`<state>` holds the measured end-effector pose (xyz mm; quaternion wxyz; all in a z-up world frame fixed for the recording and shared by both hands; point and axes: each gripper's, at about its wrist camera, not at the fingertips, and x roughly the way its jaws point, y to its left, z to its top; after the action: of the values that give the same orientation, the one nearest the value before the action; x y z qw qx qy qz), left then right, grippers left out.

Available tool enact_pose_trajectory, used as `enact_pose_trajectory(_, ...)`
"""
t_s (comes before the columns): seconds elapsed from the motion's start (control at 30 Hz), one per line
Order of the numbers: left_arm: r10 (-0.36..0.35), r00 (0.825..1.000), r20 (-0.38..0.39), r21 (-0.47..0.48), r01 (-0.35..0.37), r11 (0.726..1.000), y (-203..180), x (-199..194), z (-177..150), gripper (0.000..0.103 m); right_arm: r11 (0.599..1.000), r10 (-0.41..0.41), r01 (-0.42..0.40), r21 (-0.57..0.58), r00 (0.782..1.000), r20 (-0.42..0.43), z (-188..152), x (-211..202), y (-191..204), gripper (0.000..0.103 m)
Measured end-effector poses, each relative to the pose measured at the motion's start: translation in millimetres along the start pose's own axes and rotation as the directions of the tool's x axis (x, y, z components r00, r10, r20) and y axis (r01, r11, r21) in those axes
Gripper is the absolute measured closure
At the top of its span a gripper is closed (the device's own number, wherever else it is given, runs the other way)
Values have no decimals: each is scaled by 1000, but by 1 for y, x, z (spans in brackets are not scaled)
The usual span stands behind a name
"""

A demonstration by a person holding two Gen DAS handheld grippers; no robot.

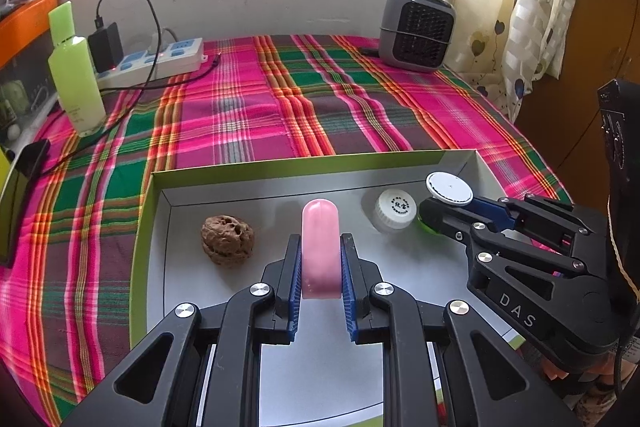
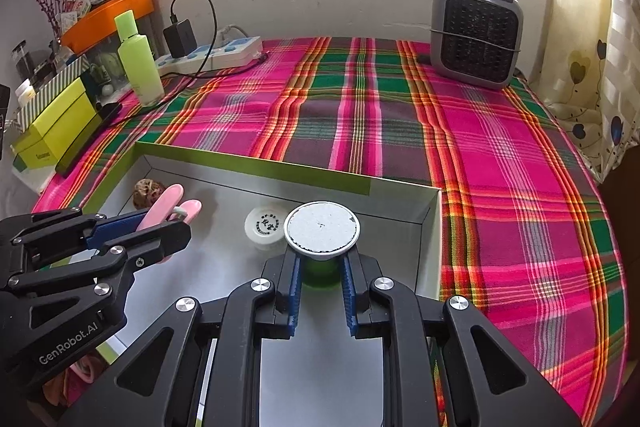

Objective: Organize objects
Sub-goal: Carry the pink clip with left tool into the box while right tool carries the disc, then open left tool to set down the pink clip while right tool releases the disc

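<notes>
My left gripper [image 1: 320,241] is shut on a pink clip [image 1: 320,227], held upright over the grey floor of a shallow green-rimmed box [image 1: 280,167]. In the right wrist view the pink clip [image 2: 168,205] sticks out past that gripper's tips. My right gripper [image 2: 322,255] is shut on a small green jar with a white round lid [image 2: 322,229], low over the box's right end. A brown walnut [image 1: 227,241] lies in the box to the left of the clip. A small white-capped pot [image 1: 394,209] stands between the two grippers.
The box sits on a pink and green plaid cloth [image 1: 312,99]. At the back stand a grey heater [image 1: 416,29], a white power strip with a black charger [image 1: 160,61] and a tall green bottle [image 1: 76,79]. Yellow-green boxes [image 2: 56,131] line the left edge.
</notes>
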<state>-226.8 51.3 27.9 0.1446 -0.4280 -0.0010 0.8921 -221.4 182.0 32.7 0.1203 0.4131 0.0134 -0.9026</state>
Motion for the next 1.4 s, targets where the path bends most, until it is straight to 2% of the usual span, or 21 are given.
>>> enact_pose_trajectory(0.87, 18, 999, -37, -14, -18, 1000, 3, 13, -1, 85, 1000, -7, 7, 8, 1000, -9, 0, 3, -2, 84)
enact_pose_trajectory(0.97, 12, 999, -39, -18, -12, 1000, 3, 12, -1, 77, 1000, -9, 9, 6, 1000, -13, 0, 2, -2, 78)
enact_pose_trajectory(1.1, 19, 999, -41, -23, -20, 1000, 4, 10, -2, 70, 1000, -15, 15, 5, 1000, -4, -2, -1, 0, 64)
enact_pose_trajectory(1.4, 19, 999, -26, -27, -19, 999, 3, -1, -5, 68, 1000, -23, 23, 6, 1000, 12, -5, -12, 5, 61)
